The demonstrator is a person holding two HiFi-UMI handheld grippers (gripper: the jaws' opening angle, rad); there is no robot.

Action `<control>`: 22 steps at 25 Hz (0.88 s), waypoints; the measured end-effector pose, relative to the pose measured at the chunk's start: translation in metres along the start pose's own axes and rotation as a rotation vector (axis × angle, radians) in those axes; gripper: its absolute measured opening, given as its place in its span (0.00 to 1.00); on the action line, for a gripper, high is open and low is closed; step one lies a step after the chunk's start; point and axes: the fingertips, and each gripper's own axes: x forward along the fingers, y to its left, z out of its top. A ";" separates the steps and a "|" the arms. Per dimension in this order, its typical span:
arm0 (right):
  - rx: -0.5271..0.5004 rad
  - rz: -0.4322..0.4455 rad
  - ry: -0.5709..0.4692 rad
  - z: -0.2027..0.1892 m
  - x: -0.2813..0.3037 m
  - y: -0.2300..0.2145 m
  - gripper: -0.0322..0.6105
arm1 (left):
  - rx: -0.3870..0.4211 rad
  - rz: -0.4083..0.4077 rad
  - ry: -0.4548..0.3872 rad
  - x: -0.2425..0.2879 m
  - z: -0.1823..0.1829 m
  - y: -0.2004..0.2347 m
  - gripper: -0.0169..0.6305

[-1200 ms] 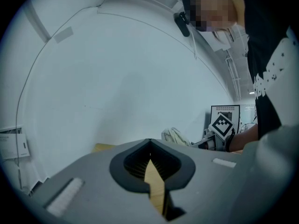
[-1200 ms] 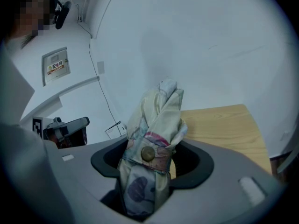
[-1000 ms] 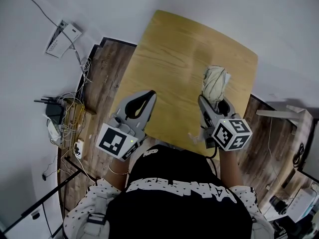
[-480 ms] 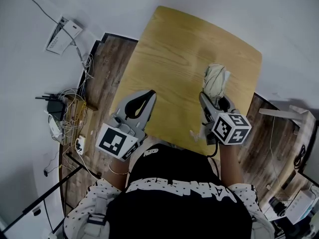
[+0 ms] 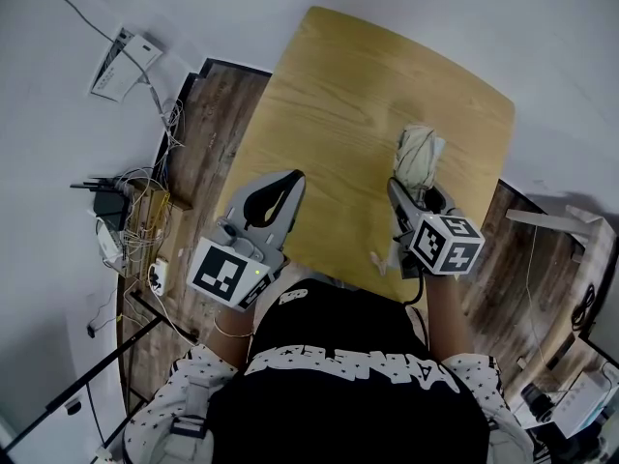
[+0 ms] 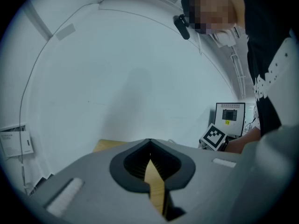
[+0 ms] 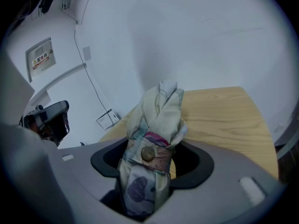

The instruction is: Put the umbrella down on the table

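head view looks steeply down at the table (image 5: 368,95); both gripper views skim it low

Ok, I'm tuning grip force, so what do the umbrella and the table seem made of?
Umbrella: thin matte fabric, pale with printed patches; it creases and bunches softly, bound by a strap with a round, metallic-looking snap. Table: wood or wood-look laminate, smooth satin finish; grain lines show, but I cannot tell which.
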 end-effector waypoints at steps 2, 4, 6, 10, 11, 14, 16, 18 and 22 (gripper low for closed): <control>0.000 -0.003 0.008 -0.002 0.002 -0.001 0.50 | 0.003 0.001 0.006 -0.001 -0.001 0.000 0.02; -0.001 -0.007 0.015 -0.003 0.005 -0.002 0.50 | 0.002 0.005 0.012 -0.002 -0.001 0.001 0.02; -0.001 -0.009 0.022 -0.004 0.007 -0.003 0.50 | 0.000 0.007 0.016 -0.002 -0.002 0.002 0.02; 0.002 -0.015 0.034 -0.006 0.012 -0.004 0.50 | -0.001 0.011 0.021 -0.004 -0.004 0.004 0.02; 0.003 -0.017 0.038 -0.007 0.013 -0.004 0.50 | -0.002 0.012 0.022 -0.004 -0.004 0.005 0.02; 0.006 -0.023 0.047 -0.010 0.016 -0.005 0.50 | -0.005 0.014 0.021 -0.005 -0.004 0.007 0.02; 0.005 -0.028 0.053 -0.011 0.017 -0.006 0.50 | -0.010 0.015 0.017 -0.005 -0.004 0.007 0.02; 0.000 -0.034 0.060 -0.013 0.019 -0.007 0.50 | -0.014 0.015 0.015 -0.004 -0.004 0.007 0.02; -0.044 -0.060 0.083 -0.017 0.023 -0.010 0.50 | -0.009 0.014 0.020 -0.003 -0.005 0.007 0.02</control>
